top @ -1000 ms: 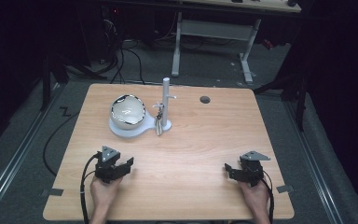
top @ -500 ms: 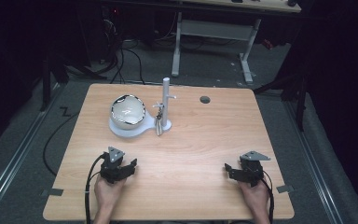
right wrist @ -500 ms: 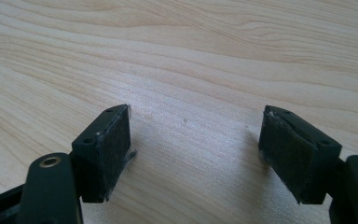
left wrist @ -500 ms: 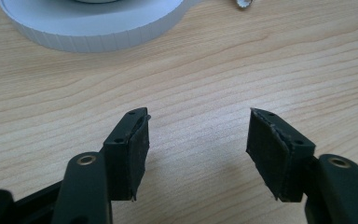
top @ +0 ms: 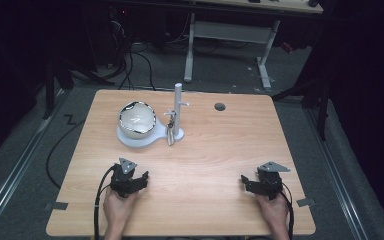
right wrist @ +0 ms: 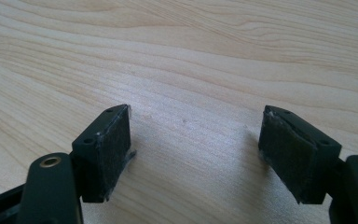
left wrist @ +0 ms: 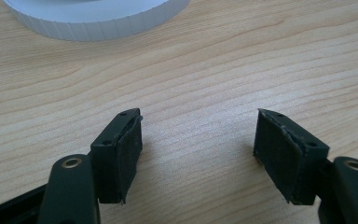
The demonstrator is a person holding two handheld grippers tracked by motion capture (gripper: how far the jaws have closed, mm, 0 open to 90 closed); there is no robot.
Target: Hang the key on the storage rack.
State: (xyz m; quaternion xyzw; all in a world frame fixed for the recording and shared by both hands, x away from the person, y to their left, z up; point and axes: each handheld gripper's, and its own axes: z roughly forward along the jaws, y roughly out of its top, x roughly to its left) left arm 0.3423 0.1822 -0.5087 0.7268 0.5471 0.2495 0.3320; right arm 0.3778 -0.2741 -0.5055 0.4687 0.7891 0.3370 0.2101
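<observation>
Gleaming silver bowl [top: 137, 119] on white stand [top: 145, 138], keys [top: 170, 131] hanging beside

Bowl [top: 137, 120] on base plate [top: 130, 140], far-left part of desk [top: 220, 150]; post [top: 178, 107] right of bowl; left gripper [top: 139, 181] and right gripper [top: 246, 183] near front edge, well apart.

No text, label, brand or number could be read anywhere; the wooden table [top: 205, 165] bore only its grain; the white stand [top: 145, 137] was unmarked; the gripper pads [left wrist: 128, 154] carried no lettering.
</observation>
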